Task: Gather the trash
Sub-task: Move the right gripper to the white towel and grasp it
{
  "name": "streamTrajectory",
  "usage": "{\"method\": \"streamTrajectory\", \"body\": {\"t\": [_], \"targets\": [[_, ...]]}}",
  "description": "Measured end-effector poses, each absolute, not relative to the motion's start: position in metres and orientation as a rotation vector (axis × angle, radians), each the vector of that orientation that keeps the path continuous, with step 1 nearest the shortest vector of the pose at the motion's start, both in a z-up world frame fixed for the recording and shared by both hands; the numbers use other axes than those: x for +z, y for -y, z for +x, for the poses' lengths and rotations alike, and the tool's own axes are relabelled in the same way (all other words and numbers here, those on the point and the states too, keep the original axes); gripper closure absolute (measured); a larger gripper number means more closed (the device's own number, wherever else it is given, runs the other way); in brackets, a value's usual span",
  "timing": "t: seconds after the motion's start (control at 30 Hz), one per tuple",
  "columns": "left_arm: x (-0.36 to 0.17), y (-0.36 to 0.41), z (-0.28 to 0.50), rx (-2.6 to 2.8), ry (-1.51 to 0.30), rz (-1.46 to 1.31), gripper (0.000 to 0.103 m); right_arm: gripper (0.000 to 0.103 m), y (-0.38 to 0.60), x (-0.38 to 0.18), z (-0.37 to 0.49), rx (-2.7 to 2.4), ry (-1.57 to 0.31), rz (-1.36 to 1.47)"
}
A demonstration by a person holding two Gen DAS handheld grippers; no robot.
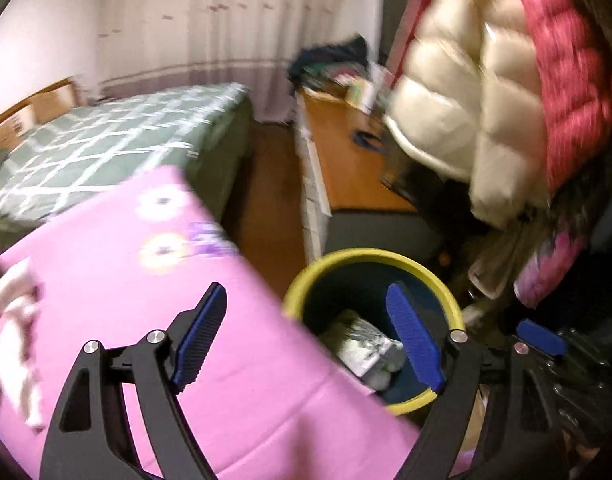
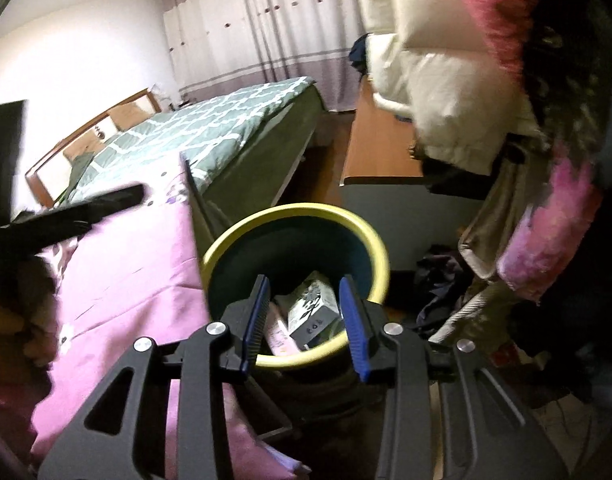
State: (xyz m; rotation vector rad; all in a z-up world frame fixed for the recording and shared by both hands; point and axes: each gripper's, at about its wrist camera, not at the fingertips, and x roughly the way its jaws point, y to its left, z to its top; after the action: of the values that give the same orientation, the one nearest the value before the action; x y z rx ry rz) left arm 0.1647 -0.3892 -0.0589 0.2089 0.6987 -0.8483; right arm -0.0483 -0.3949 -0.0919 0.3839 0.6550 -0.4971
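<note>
A dark bin with a yellow-green rim [image 1: 426, 268] stands on the floor beside the pink bed; it also shows in the right wrist view [image 2: 241, 232]. Inside lie crumpled paper and wrappers [image 1: 362, 348] and a grey box [image 2: 312, 312]. My left gripper [image 1: 306, 304] is wide open and empty, straddling the bed edge and the bin. My right gripper [image 2: 303, 288] is open and empty, right over the bin's near rim. White crumpled tissue [image 1: 13, 320] lies on the pink cover at the far left.
The pink flowered bed cover [image 1: 145, 280] fills the left. A green checked bed [image 1: 105, 136] lies behind. A wooden desk [image 1: 346, 160] stands beyond the bin. Puffy white and red coats [image 1: 486, 100] hang at the right, with clothes [image 2: 446, 280] on the floor.
</note>
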Motion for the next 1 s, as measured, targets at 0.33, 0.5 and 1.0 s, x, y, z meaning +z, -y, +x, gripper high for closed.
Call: {"method": "streamTrajectory", "body": {"t": [0.33,0.5,1.0], "targets": [[-0.045,0.162,0.202,-0.386,-0.573,0.051,0.017,0.067,0.342,-0.094,0.017,-0.339,-0.724,0.298],[-0.067,0.052,0.230,-0.159,-0.606,-0.038,0.017,0.067,0.292,-0.091,0.067,-0.206,-0.769,0.230],[-0.123,-0.075,0.244,0.133,-0.634,-0.139,0.017,0.046,0.125,-0.091,0.208,0.166,-0.864,0.060]]}}
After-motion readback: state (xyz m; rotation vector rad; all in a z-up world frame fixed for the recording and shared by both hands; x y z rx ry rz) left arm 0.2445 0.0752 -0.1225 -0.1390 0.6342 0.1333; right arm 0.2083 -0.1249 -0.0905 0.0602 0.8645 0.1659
